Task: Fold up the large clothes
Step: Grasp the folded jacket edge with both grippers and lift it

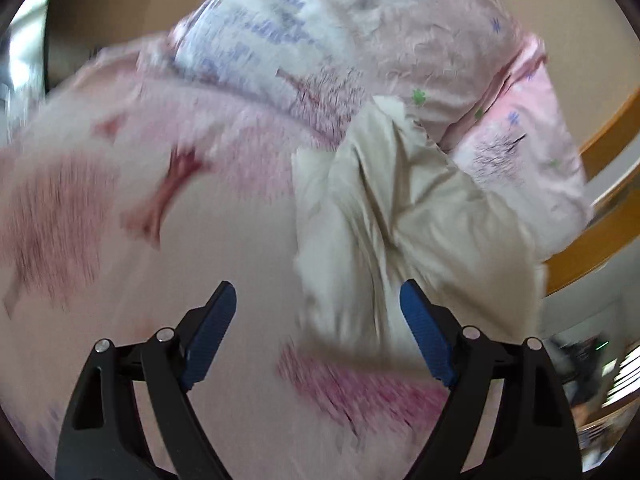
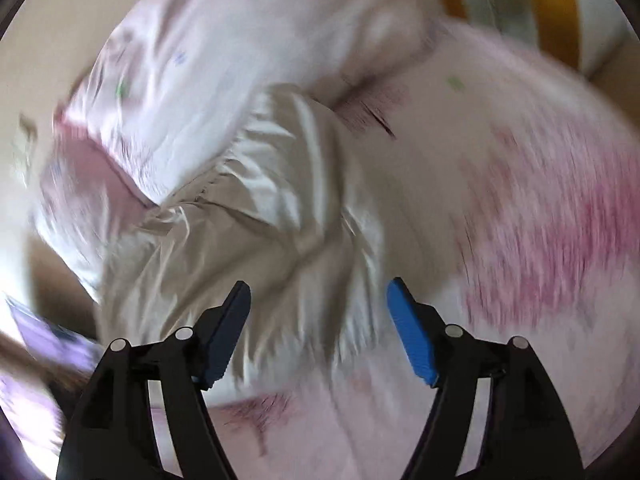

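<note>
A crumpled beige garment [image 1: 404, 216] lies on a pink printed bedsheet [image 1: 160, 200]. My left gripper [image 1: 318, 308] is open and empty, hovering over the garment's near left edge. In the right wrist view the same beige garment [image 2: 260, 208] lies bunched on the pink sheet [image 2: 520, 220]. My right gripper [image 2: 318, 304] is open and empty, just above the garment's near edge. Both views are motion-blurred.
A pink and white patterned pillow or quilt [image 1: 360, 40] is heaped behind the garment, also in the right wrist view [image 2: 208, 72]. A wooden bed rail [image 1: 592, 236] runs along the right. A purple item [image 2: 44, 340] shows at the lower left.
</note>
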{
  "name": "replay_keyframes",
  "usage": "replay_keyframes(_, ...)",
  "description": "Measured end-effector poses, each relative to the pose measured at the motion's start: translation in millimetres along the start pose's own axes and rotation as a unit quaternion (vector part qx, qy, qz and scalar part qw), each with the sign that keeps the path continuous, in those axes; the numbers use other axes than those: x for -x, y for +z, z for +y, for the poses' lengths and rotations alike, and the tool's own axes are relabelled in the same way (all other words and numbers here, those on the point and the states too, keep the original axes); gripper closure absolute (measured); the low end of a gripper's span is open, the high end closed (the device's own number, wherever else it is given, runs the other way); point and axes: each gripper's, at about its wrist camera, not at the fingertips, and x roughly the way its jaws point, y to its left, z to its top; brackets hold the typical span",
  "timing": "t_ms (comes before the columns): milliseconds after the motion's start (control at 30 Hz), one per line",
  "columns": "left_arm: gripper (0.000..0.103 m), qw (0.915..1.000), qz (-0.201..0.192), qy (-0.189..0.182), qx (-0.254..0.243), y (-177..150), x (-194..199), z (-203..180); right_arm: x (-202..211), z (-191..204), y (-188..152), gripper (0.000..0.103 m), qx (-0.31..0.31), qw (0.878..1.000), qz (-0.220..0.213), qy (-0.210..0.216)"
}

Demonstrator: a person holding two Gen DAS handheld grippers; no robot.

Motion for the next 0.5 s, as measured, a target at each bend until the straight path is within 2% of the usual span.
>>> replay_keyframes(67,0.02,0.9989,0.017,-0.028,0.034,-15,-1,7,-8,-15,-1,0.031,-0.048,0.998,0.013,0.022)
replay_keyframes(167,0.02,0.996,0.031,-0.058,0.06,-27,-11,6,-18,-25,-4,0.031,-0.085,0.995,0.021,0.049)
replay_keyframes(367,0.02,0.991,0.036,-0.092,0.09,-28,-38,-8,-45,-31,-14,0.029,-0.138,0.987,0.021,0.077)
replay_keyframes(500,0.02,0.9866,0.033,-0.101,0.124,-22,-57,-9,-58,-36,-20,0.029,-0.167,0.98,0.029,0.107)
